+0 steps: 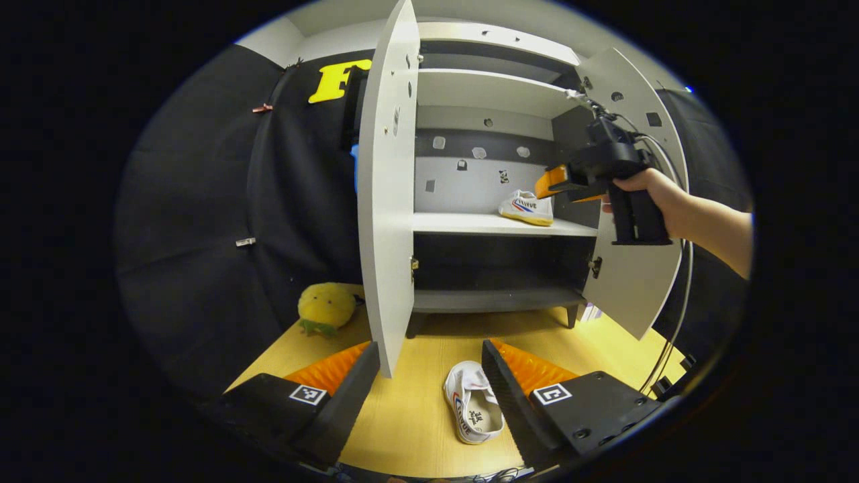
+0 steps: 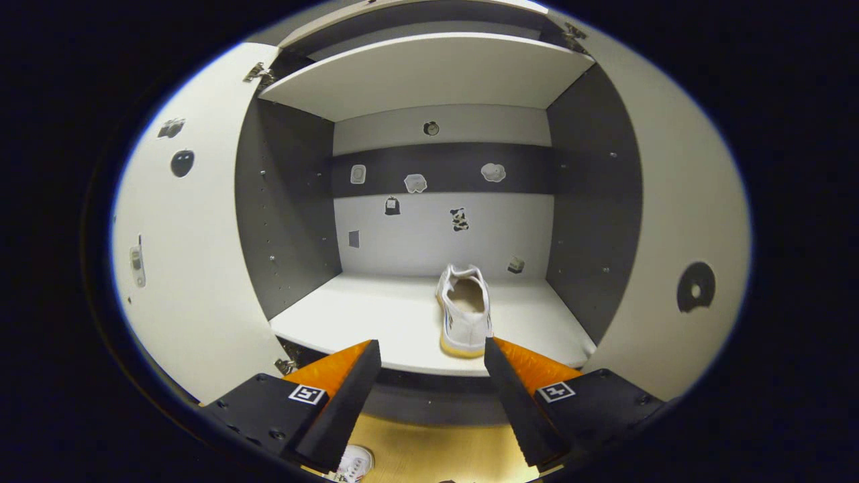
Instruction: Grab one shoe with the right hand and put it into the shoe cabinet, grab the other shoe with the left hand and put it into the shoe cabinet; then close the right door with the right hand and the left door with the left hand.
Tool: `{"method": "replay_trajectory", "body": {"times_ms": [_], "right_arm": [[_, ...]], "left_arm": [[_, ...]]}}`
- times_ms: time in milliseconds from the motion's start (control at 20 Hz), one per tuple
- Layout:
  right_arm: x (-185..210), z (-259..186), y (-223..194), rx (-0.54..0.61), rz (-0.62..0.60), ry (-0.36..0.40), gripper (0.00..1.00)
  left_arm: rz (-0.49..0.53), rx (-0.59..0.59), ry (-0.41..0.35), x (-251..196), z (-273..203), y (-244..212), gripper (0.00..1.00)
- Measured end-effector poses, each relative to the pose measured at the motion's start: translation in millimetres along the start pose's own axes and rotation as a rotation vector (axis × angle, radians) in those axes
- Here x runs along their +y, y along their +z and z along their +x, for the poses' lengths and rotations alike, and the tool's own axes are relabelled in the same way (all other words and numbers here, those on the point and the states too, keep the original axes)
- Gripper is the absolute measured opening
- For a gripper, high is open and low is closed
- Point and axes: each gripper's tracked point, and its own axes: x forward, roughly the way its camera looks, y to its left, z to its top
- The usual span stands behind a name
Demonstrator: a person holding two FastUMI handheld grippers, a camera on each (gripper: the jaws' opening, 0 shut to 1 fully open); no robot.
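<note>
A white shoe (image 1: 527, 207) (image 2: 464, 310) with a yellowish sole rests on the middle shelf (image 1: 470, 224) (image 2: 376, 315) of the shoe cabinet, toward its right side. The other white shoe (image 1: 472, 409) lies on the wooden floor (image 1: 416, 416) between my left gripper's (image 1: 430, 359) open fingers; a bit of it (image 2: 354, 463) shows below in the right gripper view. My right gripper (image 2: 432, 357) (image 1: 554, 181) stands open and empty just in front of the shelved shoe, held by a hand (image 1: 654, 191). Both cabinet doors are open: left door (image 1: 386, 194) (image 2: 188, 255), right door (image 1: 634, 194) (image 2: 678, 228).
A yellow plush toy (image 1: 326, 307) sits on the floor left of the cabinet, beside the left door. A cable (image 1: 678, 315) hangs from the right gripper past the right door. The cabinet has an upper shelf (image 2: 429, 74) and a lower shelf (image 1: 493, 300).
</note>
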Motion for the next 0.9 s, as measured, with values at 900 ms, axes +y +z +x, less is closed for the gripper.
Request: {"method": "replay_trajectory", "body": {"times_ms": [900], "right_arm": [[-45.2,-232.8,-210.2,0.307,0.039,-0.132,0.99]], "left_arm": [[-0.007,0.439,-0.152,-37.7,100.6,-184.3,0.96]]}}
